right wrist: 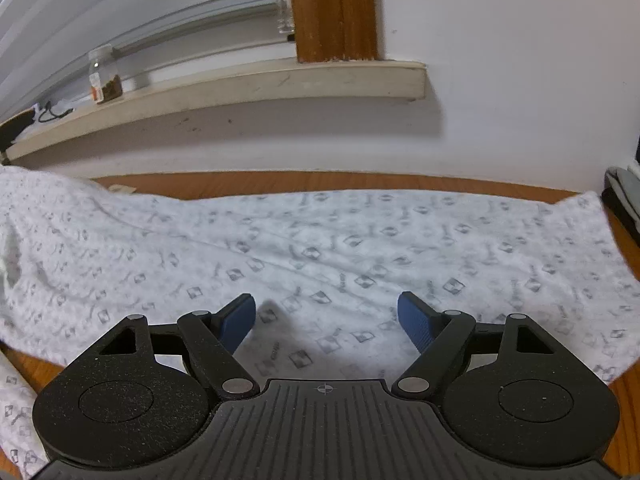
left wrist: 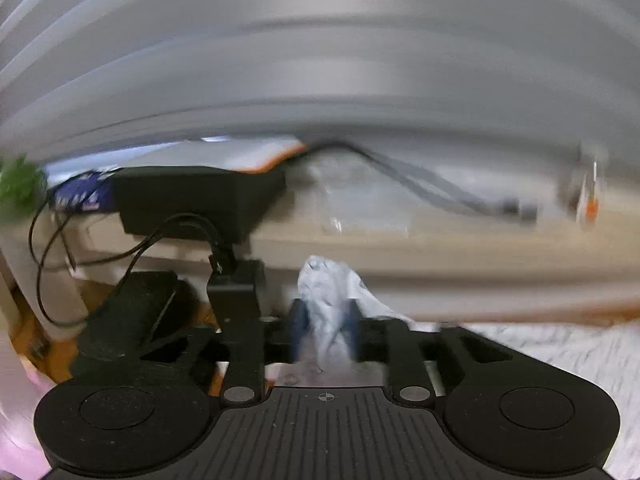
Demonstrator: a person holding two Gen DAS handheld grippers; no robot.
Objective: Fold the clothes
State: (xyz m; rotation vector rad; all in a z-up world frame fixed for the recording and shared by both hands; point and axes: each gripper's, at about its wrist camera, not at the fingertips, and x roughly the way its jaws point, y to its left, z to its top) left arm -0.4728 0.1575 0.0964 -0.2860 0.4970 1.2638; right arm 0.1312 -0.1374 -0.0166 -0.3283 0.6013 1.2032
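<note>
Two grippers, and we have them in very different states. Our left gripper point(left wrist: 325, 320) has its blue pads pressed together on a bunch of the white patterned shirt point(left wrist: 332, 292), and the pinched fabric pokes up between the fingers, lifted off the surface. That view is badly smeared, so we can only make out a black box point(left wrist: 192, 200) on a pale window ledge point(left wrist: 440, 236) with dark cables point(left wrist: 420, 178) trailing across it, and more of the cloth at the lower right.

Our right gripper point(right wrist: 326, 320) is spread wide, blue pads point(right wrist: 238, 322) well apart and holding nothing, hanging just above the shirt point(right wrist: 360, 248). The garment lies spread flat over the brown tabletop point(right wrist: 280, 181), reaching from the left edge almost to the right edge, with bare wood showing along the far edge by the wall. Its left side rises in a fold. On the ledge point(right wrist: 280, 84) behind we spot a small jar point(right wrist: 105, 76) and a wooden post point(right wrist: 334, 8).
</note>
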